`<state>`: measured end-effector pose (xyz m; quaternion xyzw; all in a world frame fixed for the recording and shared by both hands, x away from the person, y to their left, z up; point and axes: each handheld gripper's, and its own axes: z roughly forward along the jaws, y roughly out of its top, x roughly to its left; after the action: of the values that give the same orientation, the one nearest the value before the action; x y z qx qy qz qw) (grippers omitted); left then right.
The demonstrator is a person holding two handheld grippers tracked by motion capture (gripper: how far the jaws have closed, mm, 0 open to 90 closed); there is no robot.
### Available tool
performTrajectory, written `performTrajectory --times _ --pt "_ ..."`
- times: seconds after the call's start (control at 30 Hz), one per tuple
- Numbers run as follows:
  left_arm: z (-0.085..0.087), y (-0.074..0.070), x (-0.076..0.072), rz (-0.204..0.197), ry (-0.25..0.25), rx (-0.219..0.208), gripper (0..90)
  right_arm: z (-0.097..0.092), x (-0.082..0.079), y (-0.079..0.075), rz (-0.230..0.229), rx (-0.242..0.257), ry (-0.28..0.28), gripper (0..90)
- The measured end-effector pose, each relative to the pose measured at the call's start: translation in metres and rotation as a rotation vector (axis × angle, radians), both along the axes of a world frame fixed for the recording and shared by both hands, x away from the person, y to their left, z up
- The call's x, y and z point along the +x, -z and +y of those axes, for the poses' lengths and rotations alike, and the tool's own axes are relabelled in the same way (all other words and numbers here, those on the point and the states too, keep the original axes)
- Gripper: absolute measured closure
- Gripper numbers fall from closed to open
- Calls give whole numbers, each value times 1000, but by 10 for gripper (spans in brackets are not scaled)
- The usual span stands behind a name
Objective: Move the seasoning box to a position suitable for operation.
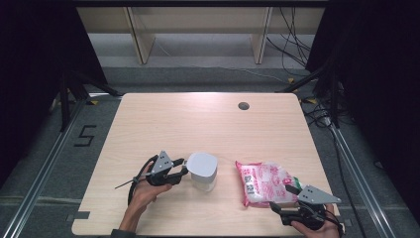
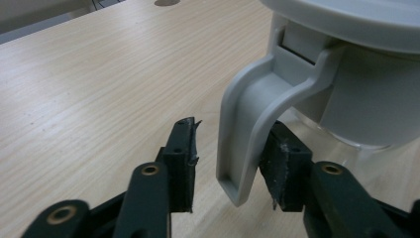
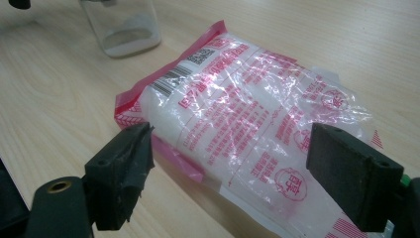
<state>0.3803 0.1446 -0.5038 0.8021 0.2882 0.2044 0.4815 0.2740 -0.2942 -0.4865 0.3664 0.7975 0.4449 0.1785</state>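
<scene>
In the left gripper view the grey-lidded clear plastic jug [image 2: 366, 84] is cut off by the top and right edges, so its lid shows as a partial rim. One pad behind its grey curved handle [image 2: 252, 124] is partly hidden, and whether it touches the handle cannot be told. In the right gripper view the clear and pink printed plastic bag of white grains [image 3: 247, 124] runs off the bottom edge, and its print is too small to read. In the high view the right hand-held gripper [image 1: 289, 201] hides the bag's near corner, and the person's right hand [image 1: 322, 229] is cut off by the bottom edge.
</scene>
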Motion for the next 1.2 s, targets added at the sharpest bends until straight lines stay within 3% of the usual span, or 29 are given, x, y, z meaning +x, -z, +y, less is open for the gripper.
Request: performTrajectory --times 0.13,0.23,0.37,0.43,0.5,0.6,0.63,0.67,0.73,0.8,0.97,1.07,1.2 --pt "-3 2 2 14 23 -29 721 0 0 0 -3 -2 1 190" --pt "-1 0 -3 4 21 6 728 0 1 0 -6 -3 -8 190" --pt "5 1 -14 10 19 -1 718 0 0 0 -6 -1 -2 191" --pt "9 -1 -20 14 20 8 711 -1 0 -1 -28 -23 0 191" --pt "13 -2 -26 17 30 21 702 0 -1 -1 -20 -25 -3 191" --pt "17 -2 -30 24 44 5 695 0 0 -1 -28 -25 -3 191" --pt "20 -4 -32 13 52 -32 658 0 0 0 -16 -20 -6 191" --pt "20 -4 -32 13 52 -32 617 0 0 0 -16 -20 -6 191" --pt "24 -9 -33 -5 68 -77 600 0 0 -1 -25 -26 -6 191" --pt "25 -10 -33 22 69 -102 596 0 0 0 -21 -26 -6 191" --pt "24 -12 -33 5 100 -84 587 0 0 -1 -17 -29 -1 192" --pt "27 -11 -33 24 111 -112 598 0 0 0 -9 -16 -6 192" --pt "29 -12 -34 29 130 -118 602 0 -1 -1 -17 -29 4 192"
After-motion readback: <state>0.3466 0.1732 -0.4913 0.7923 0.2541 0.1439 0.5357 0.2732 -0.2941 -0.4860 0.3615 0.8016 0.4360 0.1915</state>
